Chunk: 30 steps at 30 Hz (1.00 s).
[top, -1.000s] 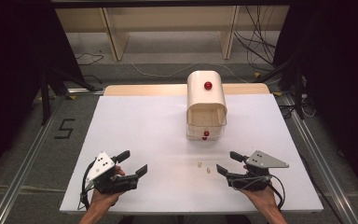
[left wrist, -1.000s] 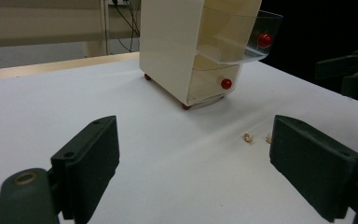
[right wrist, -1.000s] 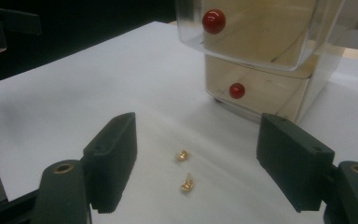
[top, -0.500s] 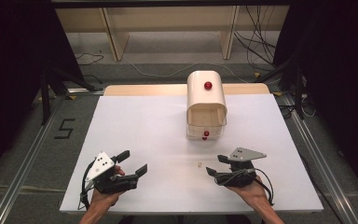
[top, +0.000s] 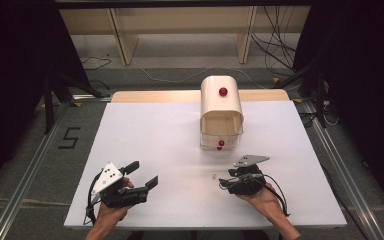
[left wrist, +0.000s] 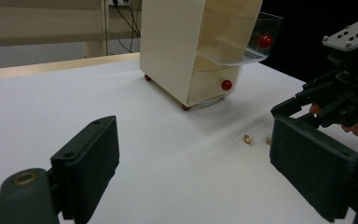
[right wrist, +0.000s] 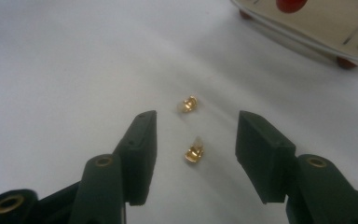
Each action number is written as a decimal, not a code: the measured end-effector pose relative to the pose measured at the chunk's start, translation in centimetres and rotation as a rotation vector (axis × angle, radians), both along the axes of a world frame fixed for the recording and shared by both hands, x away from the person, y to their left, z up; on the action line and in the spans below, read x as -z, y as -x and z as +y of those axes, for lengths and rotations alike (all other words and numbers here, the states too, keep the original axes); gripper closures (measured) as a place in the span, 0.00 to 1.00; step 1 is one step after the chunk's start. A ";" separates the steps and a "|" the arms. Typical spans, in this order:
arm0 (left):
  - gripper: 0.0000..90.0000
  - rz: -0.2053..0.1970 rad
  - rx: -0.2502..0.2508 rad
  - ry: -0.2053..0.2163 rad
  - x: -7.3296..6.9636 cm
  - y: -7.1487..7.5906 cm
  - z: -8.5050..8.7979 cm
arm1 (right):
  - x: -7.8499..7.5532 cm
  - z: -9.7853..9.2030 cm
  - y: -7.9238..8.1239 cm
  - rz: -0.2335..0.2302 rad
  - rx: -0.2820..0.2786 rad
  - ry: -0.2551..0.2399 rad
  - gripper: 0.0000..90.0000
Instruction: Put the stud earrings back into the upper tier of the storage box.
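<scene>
My right gripper (right wrist: 193, 140) has its fingers part open and just closing, with the near gold earring (right wrist: 194, 152) between them on the white tabletop (top: 155, 135), not yet touched. I should squeeze slowly; it looks tiny, shiny and hard. My left gripper (left wrist: 193, 158) rests wide open, holding nothing.

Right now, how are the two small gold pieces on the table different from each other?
The nearer gold piece lies between the right gripper's jaws, which have just been closing and do not touch it; the farther gold piece lies beyond the jaw tips. The farther one is closer to the cream drawer box. Both are small, shiny, and rest on the white table.
</scene>
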<state>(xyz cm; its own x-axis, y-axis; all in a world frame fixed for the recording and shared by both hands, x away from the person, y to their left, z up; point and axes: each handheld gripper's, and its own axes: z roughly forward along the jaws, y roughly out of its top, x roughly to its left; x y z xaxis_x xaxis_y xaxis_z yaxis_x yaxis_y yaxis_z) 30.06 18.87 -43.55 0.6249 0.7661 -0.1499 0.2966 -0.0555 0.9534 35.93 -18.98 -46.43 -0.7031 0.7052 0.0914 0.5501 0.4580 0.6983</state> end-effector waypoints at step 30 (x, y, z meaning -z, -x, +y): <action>0.17 -0.005 -0.008 0.007 -0.1 0.0 0.1 | 0.8 1.2 -0.8 0.028 -0.040 0.096 0.91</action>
